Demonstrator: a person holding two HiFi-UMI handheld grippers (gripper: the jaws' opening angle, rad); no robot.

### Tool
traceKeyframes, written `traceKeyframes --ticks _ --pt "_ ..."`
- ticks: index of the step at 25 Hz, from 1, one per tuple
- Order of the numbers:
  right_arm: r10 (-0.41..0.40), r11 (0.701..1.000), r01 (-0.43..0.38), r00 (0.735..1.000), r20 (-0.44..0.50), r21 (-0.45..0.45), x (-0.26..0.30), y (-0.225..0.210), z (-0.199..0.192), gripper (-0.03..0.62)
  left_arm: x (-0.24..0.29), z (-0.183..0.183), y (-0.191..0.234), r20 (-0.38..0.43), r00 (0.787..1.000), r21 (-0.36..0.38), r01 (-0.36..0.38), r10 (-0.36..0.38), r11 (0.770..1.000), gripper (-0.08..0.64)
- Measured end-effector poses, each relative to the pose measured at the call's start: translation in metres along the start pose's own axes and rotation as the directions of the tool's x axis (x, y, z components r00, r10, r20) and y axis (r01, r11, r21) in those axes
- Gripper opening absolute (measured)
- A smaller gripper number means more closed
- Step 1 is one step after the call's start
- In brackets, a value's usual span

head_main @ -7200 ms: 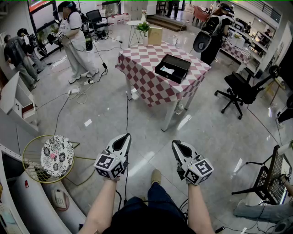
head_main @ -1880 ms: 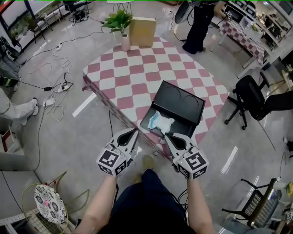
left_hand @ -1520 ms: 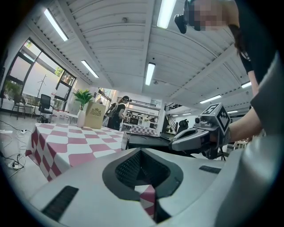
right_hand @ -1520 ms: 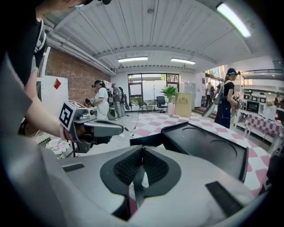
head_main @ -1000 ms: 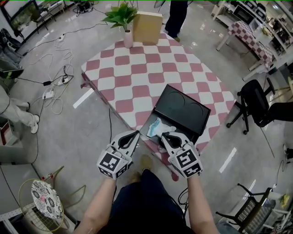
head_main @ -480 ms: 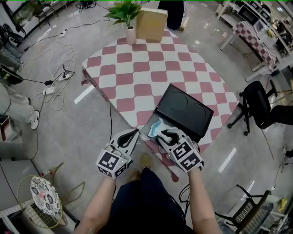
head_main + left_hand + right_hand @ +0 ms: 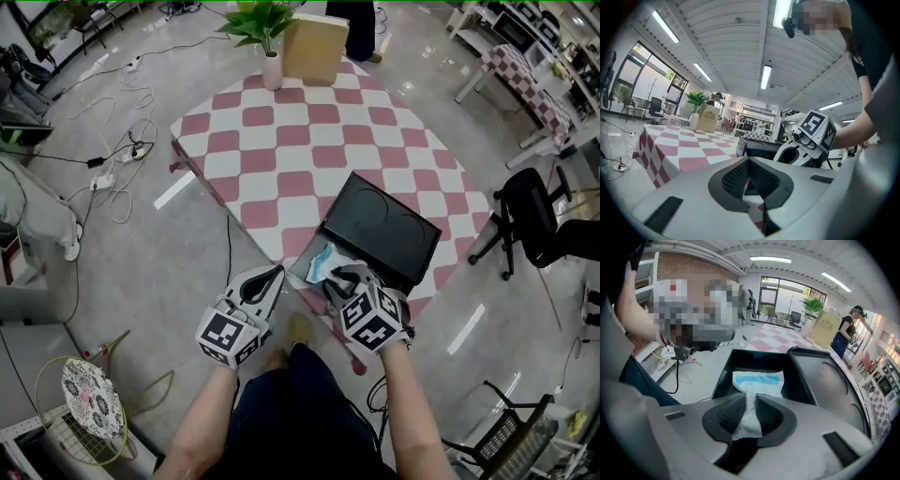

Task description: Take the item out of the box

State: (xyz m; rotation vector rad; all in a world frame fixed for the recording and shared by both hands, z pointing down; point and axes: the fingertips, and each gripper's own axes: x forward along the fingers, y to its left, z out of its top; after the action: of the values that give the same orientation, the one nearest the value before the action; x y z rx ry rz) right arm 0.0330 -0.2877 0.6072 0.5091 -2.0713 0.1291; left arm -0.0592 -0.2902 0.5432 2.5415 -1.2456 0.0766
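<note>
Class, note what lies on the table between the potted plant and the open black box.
Only bare pink-and-white checked tablecloth separates the potted plant and the black box, shown in the head view.

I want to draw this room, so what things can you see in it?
checked tables: two, pink-and-white, middle and far right
open box: one, black, middle table's near corner
packet: one, white-and-blue, inside box
potted plant: one, green, table's far edge
tan box: one, beside plant
office chair: one, black, right
cables: several, floor, left
left gripper: one, white-and-black, fingers shut, empty
right gripper: one, white-and-black, fingers just been opening, packet between them
</note>
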Motion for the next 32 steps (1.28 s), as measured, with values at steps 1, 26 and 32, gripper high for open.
traceKeyframes --ticks 1,26,32 --pt "-0.007 1.0 0.007 1.0 0.003 -0.003 0.001 0.0 0.0 0.07 -0.001 -0.001 0.001 -0.002 1.0 -0.002 -0.004 0.004 1.0 0.003" --pt "-0.02 0.994 -0.006 0.971 0.238 0.111 -0.045 0.007 0.019 0.017 -0.011 0.006 -0.009 0.013 1.0 -0.004 -0.006 0.006 1.0 0.003" --pt "-0.045 0.988 -0.002 0.954 0.296 0.156 -0.065 0.005 0.022 0.017 -0.008 0.013 -0.017 0.021 1.0 0.006 0.014 -0.014 1.0 0.003"
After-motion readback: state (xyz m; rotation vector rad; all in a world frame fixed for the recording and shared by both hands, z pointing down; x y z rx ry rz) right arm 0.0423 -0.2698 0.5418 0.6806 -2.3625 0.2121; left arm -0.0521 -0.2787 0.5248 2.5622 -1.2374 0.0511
